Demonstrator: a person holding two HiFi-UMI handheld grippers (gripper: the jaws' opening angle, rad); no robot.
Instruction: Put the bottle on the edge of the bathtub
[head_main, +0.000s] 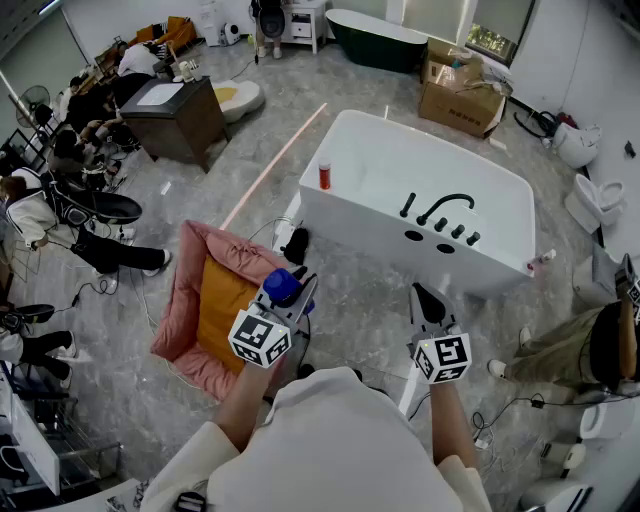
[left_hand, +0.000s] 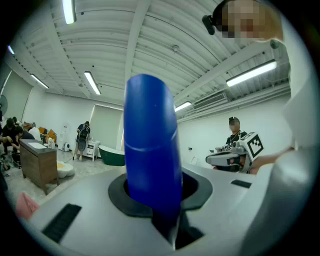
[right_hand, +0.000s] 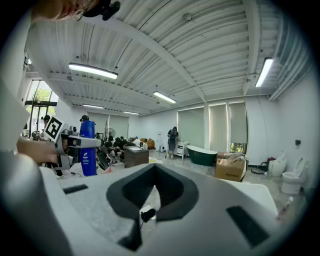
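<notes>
Blue bottle (left_hand: 150, 145) stood upright, clamped between the left gripper (head_main: 295, 292) jaws; bathtub (head_main: 385, 240) lay well ahead of it. Right gripper (head_main: 428, 300) closed, empty. Risk: rim looked narrow, so a tilted or off-centre release would likely topple the bottle.

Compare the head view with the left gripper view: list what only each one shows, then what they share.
Only the head view: the white bathtub with its black faucet, a small red bottle on its rim, and cardboard boxes. Only the left gripper view: the ribbed ceiling and its light strips. Both: the blue bottle clamped in the left gripper, the right gripper, the dark green tub and the brown cabinet.
</notes>
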